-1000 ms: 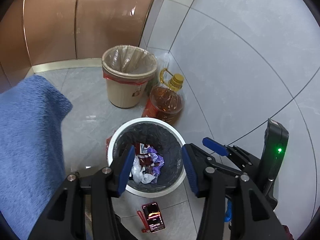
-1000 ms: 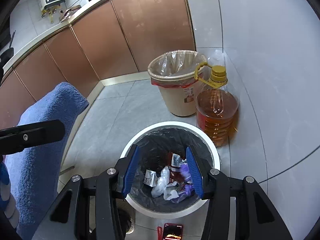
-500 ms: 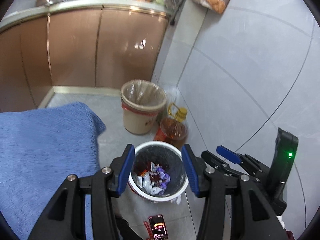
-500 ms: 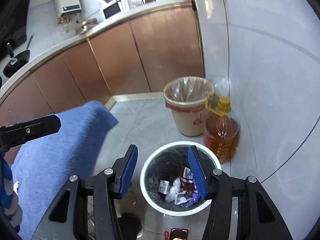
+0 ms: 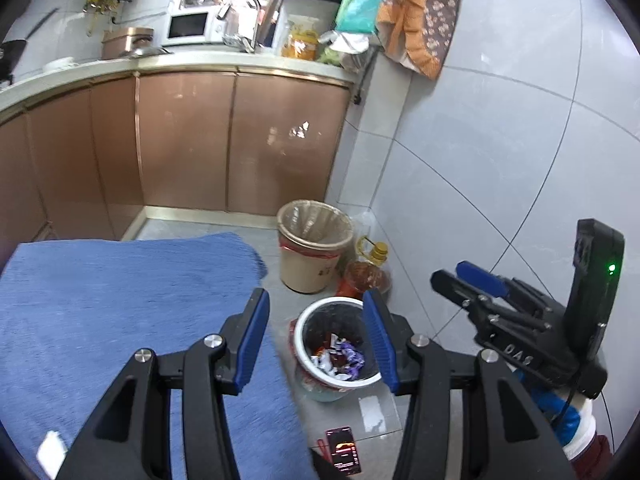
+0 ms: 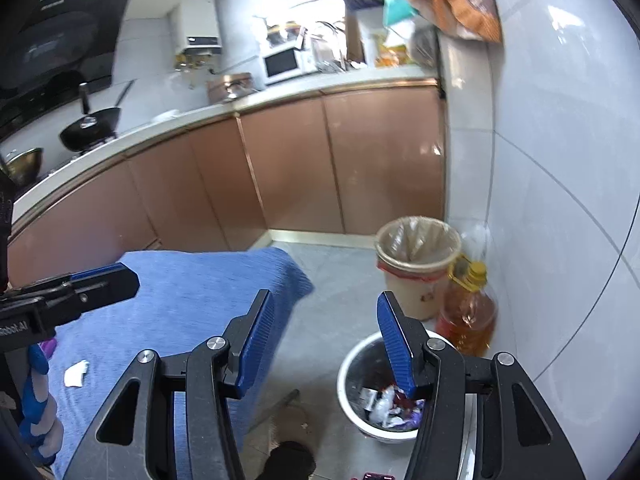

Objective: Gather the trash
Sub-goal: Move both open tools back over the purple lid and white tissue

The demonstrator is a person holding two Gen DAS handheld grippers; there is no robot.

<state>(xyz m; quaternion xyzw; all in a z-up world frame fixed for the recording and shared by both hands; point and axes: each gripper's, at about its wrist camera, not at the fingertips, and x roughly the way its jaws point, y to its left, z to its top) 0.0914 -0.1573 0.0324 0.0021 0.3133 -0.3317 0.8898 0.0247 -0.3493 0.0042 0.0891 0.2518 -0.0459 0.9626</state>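
Both empty grippers parted above white trash bin (image 5: 338, 384) of wrappers (image 5: 340, 360)

The round white plastic waste bin with a dark liner (image 5: 337, 380) stands on the grey tiled floor (image 6: 340, 276), just right of the blue cloth-covered bench (image 5: 100, 300), with crumpled wrappers (image 5: 340, 360) inside it. Behind it, against the tiled wall, stand the beige bucket with a clear liner (image 5: 312, 252) and, to that bucket's right, the amber plastic oil jug (image 6: 468, 316). A small white paper scrap (image 6: 76, 374) lies on the bench, and copper-fronted cabinets (image 5: 240, 140) run along the far side.
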